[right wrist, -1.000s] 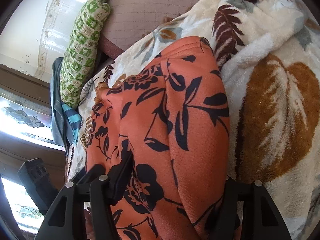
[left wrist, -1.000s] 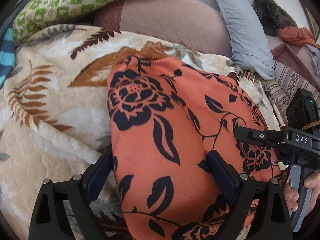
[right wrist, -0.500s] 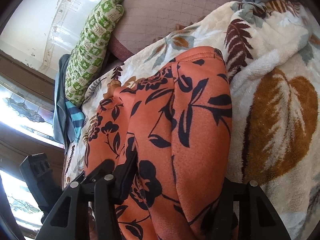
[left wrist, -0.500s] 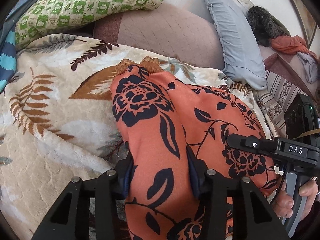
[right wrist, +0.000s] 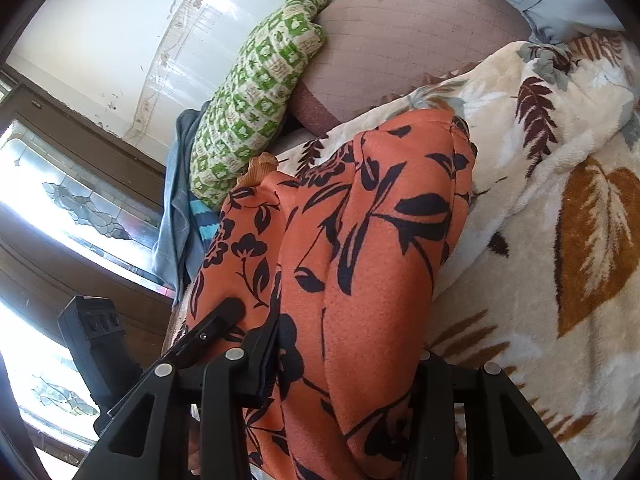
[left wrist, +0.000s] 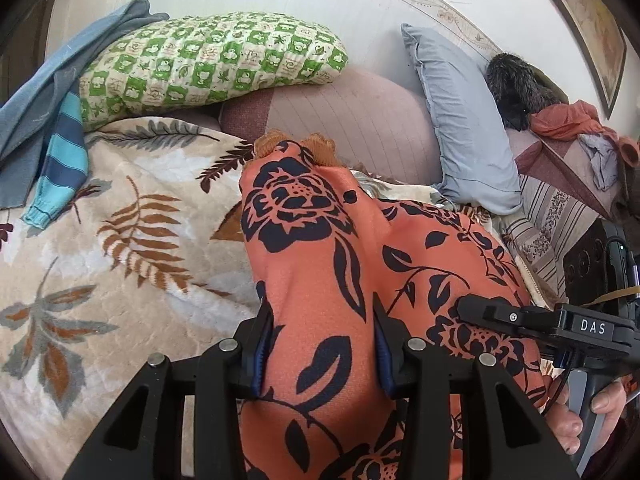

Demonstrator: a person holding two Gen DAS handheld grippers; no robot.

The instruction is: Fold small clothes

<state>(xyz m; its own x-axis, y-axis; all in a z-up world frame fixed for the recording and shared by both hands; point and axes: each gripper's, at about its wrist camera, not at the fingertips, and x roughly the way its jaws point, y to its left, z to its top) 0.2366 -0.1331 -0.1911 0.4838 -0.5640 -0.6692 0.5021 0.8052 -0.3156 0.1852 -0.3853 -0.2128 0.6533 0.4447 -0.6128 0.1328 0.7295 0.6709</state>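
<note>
An orange garment [left wrist: 320, 264] with a black flower print lies lengthwise on the leaf-patterned blanket [left wrist: 120, 240]; its ribbed orange cuffs [left wrist: 296, 146] point at the pillows. My left gripper [left wrist: 320, 344] is shut on a bunched fold of the garment and holds it raised. My right gripper [right wrist: 344, 356] is shut on the near part of the same garment [right wrist: 380, 240]; its right finger is mostly hidden by cloth. The right gripper's body also shows in the left wrist view [left wrist: 560, 324].
A green checked pillow [left wrist: 208, 64], a mauve cushion [left wrist: 352, 120] and a grey-blue pillow [left wrist: 464, 128] lie at the bed's head. Blue striped clothing [left wrist: 60, 152] lies far left. More clothes [left wrist: 576, 124] are piled far right. A window [right wrist: 52, 200] is left of the bed.
My left gripper has closed on the garment and lifted it, so the cloth bunched into a ridge. My right gripper narrowed on the cloth and rose too; both views tilted up toward the wall.
</note>
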